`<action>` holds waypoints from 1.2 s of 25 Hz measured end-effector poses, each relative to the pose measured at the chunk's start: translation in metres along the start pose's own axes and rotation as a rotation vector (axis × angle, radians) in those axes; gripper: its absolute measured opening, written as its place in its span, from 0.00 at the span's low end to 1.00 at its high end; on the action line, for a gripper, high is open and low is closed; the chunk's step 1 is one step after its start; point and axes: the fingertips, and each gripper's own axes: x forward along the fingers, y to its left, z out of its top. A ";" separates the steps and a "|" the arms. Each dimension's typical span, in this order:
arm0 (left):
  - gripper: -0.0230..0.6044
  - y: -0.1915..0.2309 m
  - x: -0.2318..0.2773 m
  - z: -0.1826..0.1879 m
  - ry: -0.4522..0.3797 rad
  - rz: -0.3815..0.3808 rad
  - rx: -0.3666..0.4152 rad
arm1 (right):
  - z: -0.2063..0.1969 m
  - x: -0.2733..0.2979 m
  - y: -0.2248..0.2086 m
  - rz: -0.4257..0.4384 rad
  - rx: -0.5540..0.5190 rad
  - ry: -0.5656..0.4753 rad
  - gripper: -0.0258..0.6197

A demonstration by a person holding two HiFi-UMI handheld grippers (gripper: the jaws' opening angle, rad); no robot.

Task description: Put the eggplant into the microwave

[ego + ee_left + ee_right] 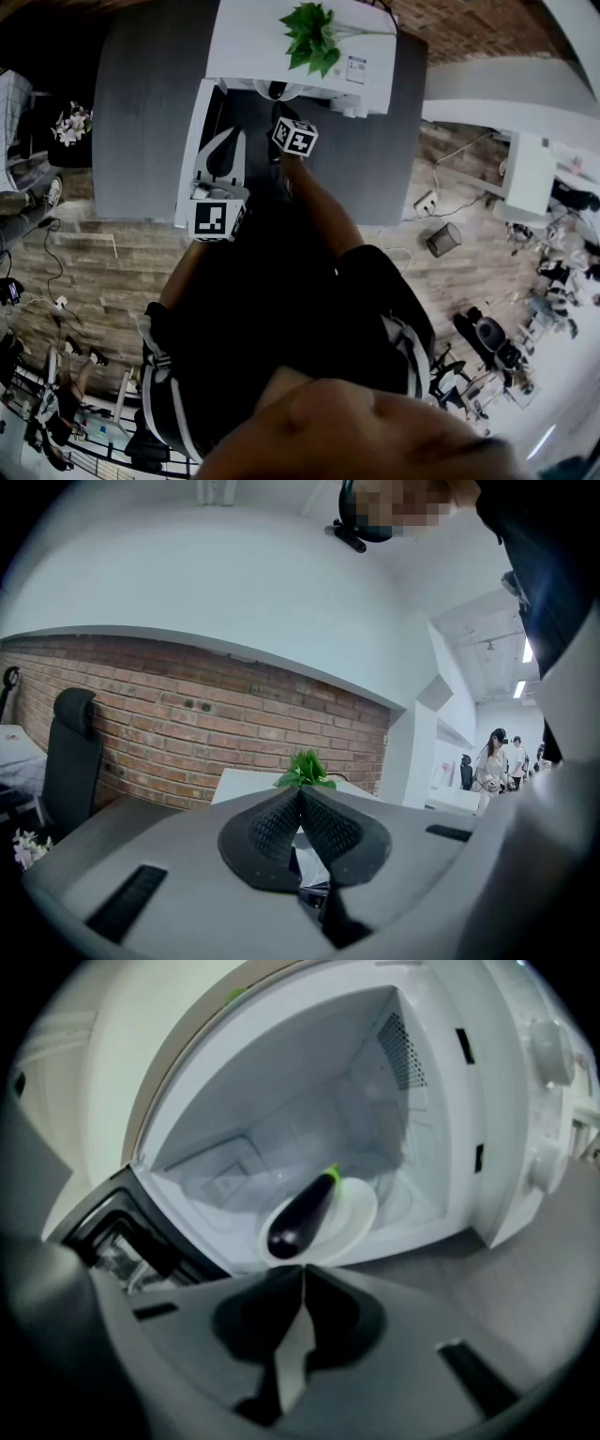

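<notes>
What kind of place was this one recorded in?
Probably an open office or lab: a microwave on a grey table, a brick wall, and an office chair.

One eggplant (302, 1215), one plate (362, 1207) and one microwave (506, 1101) ahead of the right tool (303, 1270); one plant (305, 769) beyond the left tool (300, 792).

Straight ahead of the left gripper (301, 797), a green leafy plant (305, 769) rises before a red brick wall (187, 726); a black high-backed chair (71, 761) stands well off to its left.
</notes>
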 end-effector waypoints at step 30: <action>0.10 0.007 0.011 -0.011 0.037 0.002 -0.013 | 0.032 0.030 -0.007 -0.013 0.056 -0.024 0.10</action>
